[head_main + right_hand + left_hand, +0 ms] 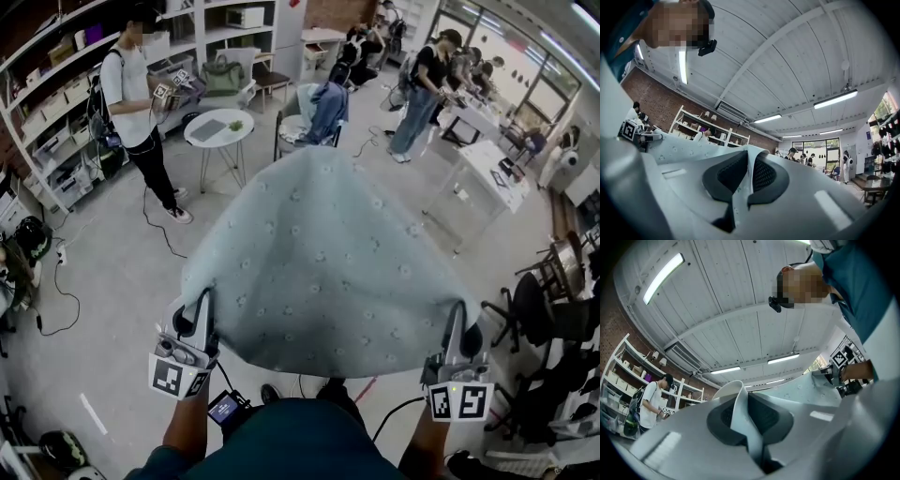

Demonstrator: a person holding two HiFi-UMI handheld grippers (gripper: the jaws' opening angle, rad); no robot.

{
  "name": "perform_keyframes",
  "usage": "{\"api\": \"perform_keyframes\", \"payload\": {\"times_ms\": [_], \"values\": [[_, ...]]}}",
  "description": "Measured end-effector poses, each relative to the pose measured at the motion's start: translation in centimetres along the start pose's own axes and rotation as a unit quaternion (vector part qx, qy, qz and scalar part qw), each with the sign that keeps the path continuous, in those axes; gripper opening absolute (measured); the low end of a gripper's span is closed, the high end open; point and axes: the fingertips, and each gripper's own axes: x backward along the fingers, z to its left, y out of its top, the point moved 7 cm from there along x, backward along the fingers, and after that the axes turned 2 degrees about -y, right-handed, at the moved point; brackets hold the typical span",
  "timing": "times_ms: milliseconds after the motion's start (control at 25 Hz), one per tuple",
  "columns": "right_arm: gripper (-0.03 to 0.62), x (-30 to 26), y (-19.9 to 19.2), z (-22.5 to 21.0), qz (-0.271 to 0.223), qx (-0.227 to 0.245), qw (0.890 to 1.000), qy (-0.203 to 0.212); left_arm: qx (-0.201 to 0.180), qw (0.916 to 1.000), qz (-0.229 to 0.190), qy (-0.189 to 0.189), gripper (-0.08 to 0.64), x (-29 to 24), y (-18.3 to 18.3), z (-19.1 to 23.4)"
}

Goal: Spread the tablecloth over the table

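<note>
Busy workshop, shelving and people all round: the tablecloth [323,253] balloons in mid-air on my side of the small round desk [217,128].
The left gripper [203,305] and right gripper [458,314], farther from that desk and nearest me, each have jaws clenched on a near corner of the fabric. The desk to cover is hidden beneath. I'd lower both corners level and together, letting the air spill out far edge first.

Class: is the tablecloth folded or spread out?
Spread out: the tablecloth fans wide as one sheet, its near corners pinched in the left tongs and right tongs.
</note>
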Motion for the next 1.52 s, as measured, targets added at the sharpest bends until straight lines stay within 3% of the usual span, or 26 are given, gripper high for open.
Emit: {"api": "perform_keyframes", "payload": {"times_ms": [440,1040,1280,1520], "values": [[0.014,-7.1,-3.8,-4.9,-0.005,-0.036,0.998,0.048,-0.031,0.9983,0.023,0.044,0.002,-4.5,-1.4,-1.7],[0.014,-19.0,-10.6,-16.5,0.004,-0.077,0.988,0.131,-0.064,0.9881,0.067,0.122,0.003,-14.3,-5.4,-8.4],[0.015,-21.9,-13.5,-18.6,0.013,-0.087,0.983,0.16,-0.066,0.9822,0.086,0.153,0.002,-15.8,-7.4,-10.2],[0.015,-23.8,-15.2,-19.3,0.026,-0.093,0.981,0.168,-0.06,0.9795,0.106,0.16,0.002,-17.0,-8.6,-10.5]]}}
